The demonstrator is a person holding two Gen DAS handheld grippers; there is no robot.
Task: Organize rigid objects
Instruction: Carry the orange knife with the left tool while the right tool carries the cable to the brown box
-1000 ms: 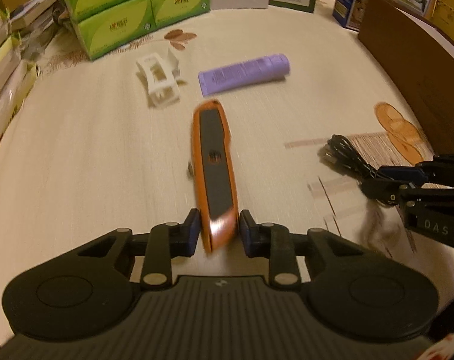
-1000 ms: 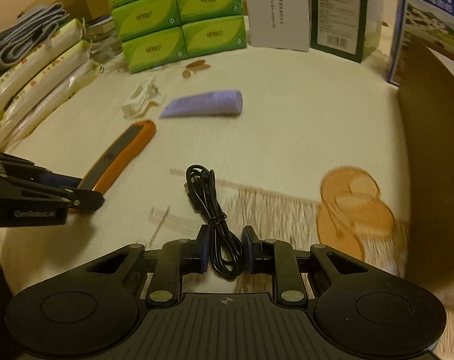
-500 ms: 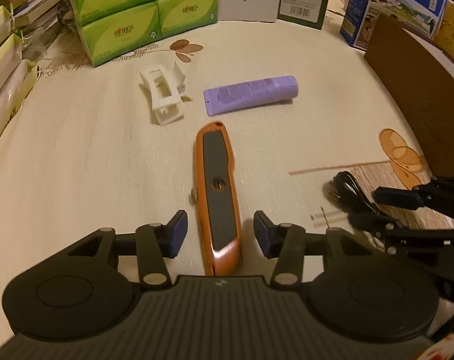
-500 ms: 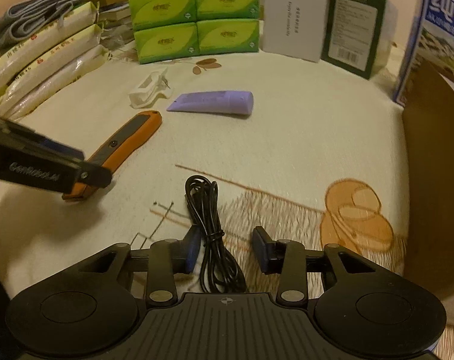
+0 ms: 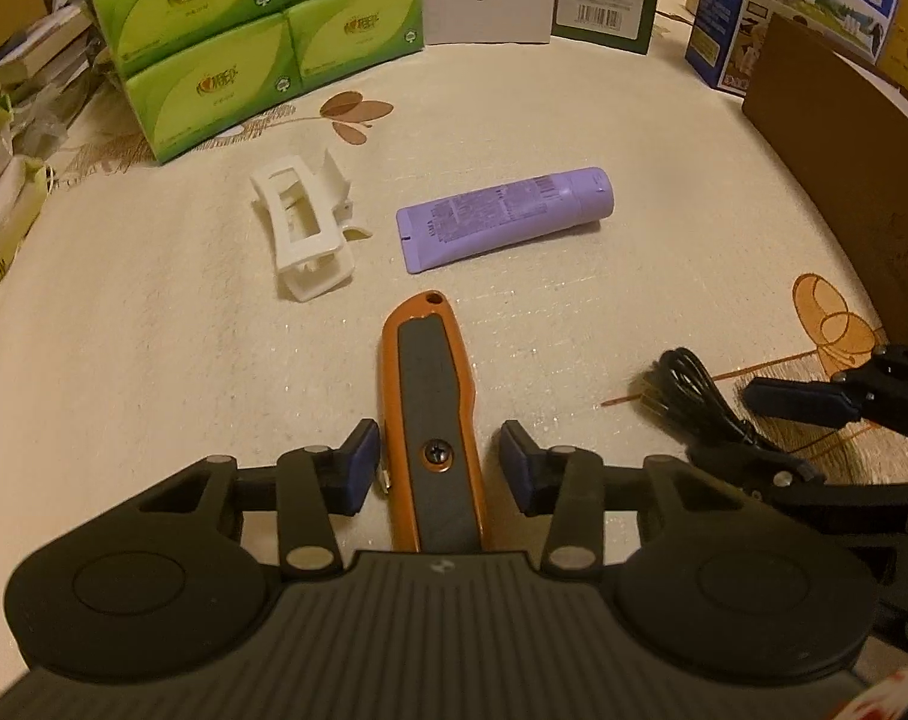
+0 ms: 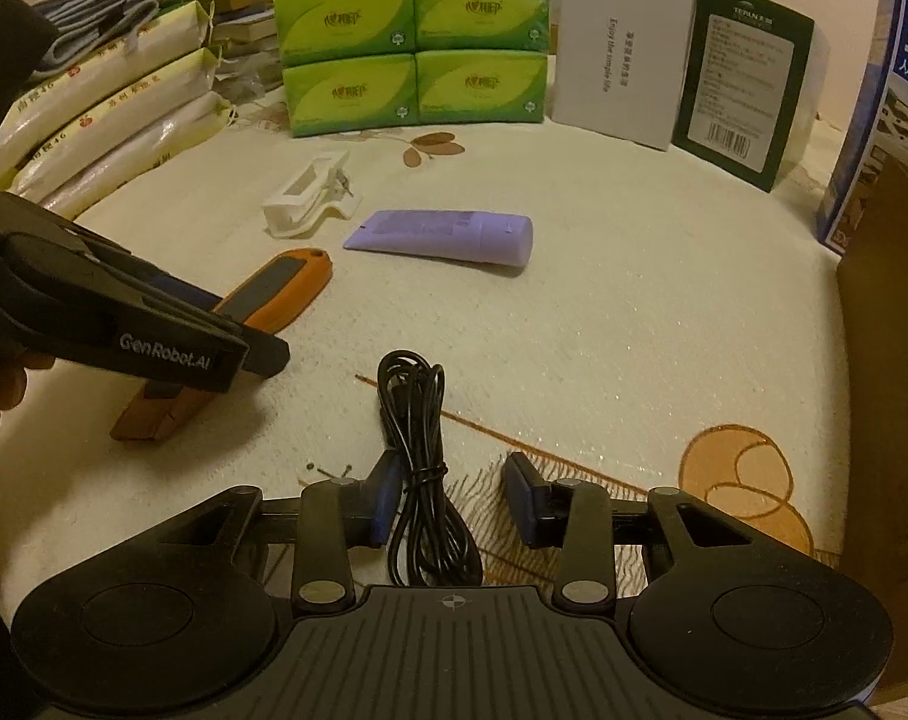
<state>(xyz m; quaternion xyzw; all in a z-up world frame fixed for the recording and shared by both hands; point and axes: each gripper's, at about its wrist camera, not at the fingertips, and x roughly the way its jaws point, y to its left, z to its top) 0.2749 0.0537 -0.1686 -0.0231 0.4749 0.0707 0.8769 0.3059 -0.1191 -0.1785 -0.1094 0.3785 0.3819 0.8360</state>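
On the cream tablecloth (image 5: 124,372), an orange utility knife (image 5: 433,420) lies between the wide-spread fingers of the left gripper (image 5: 436,468), untouched. Right of it, the right gripper (image 6: 454,501), jaws also wide, straddles a bundled black cable (image 6: 421,468).

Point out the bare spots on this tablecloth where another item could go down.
Free: between the purple tube and the brown board, right of the black cable; also left of the orange knife, below the white clip. Crowded: the back edge, lined with green tissue packs and boxes.
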